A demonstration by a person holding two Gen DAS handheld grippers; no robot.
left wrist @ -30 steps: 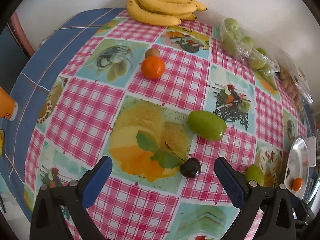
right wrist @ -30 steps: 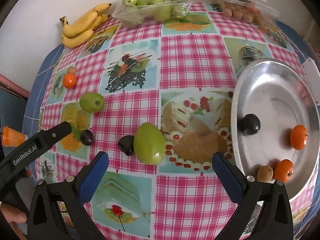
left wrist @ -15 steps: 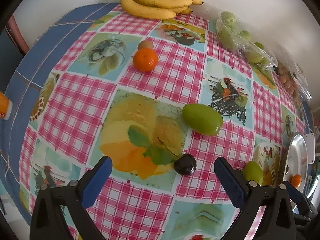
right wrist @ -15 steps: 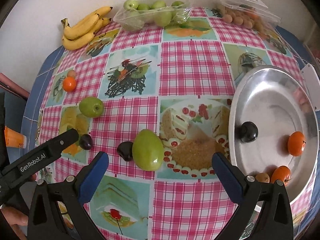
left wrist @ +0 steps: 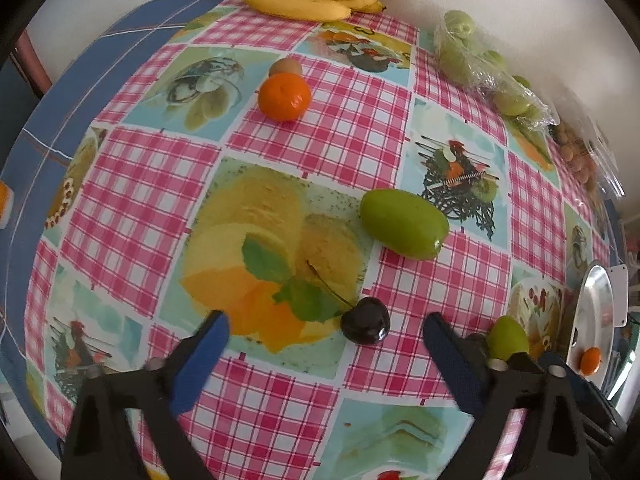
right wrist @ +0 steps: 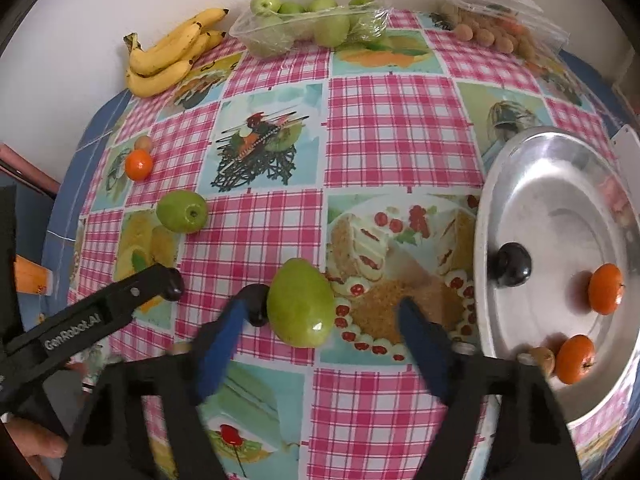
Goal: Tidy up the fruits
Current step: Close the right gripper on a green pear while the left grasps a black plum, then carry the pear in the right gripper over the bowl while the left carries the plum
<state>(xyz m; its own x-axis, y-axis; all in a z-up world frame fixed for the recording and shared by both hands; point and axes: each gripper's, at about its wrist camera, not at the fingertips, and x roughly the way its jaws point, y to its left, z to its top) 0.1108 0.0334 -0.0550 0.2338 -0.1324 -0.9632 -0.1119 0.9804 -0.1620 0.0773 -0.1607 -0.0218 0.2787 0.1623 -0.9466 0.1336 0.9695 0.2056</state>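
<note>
Mango (right wrist: 301, 303) lies on the table (right wrist: 400, 128) straight ahead of the right gripper (right wrist: 320, 312), between its blue pads, long axis running from 11 to 5 o'clock in the right wrist view. A dark cherry (right wrist: 256, 308) sits touching the mango's 9 o'clock side, right at the left pad. The jaws have just been closing and stand at middling width; neither pad presses the mango yet, as far as can be seen. The steel plate (right wrist: 560, 184), already carrying a cherry and two oranges, lies at 3 o'clock, so the right hand is the nearer for that drop.

Left gripper (left wrist: 324, 334) points down at another cherry (left wrist: 365, 321), which rests on the table between its pads, nearer the right one. Its jaws have also just been closing but remain wide, touching nothing. A second mango (left wrist: 404, 224) lies at 1 o'clock from it, long axis 10 to 4.

Readable writing: "GenRobot.AI" on the left gripper's finger in the right wrist view.
</note>
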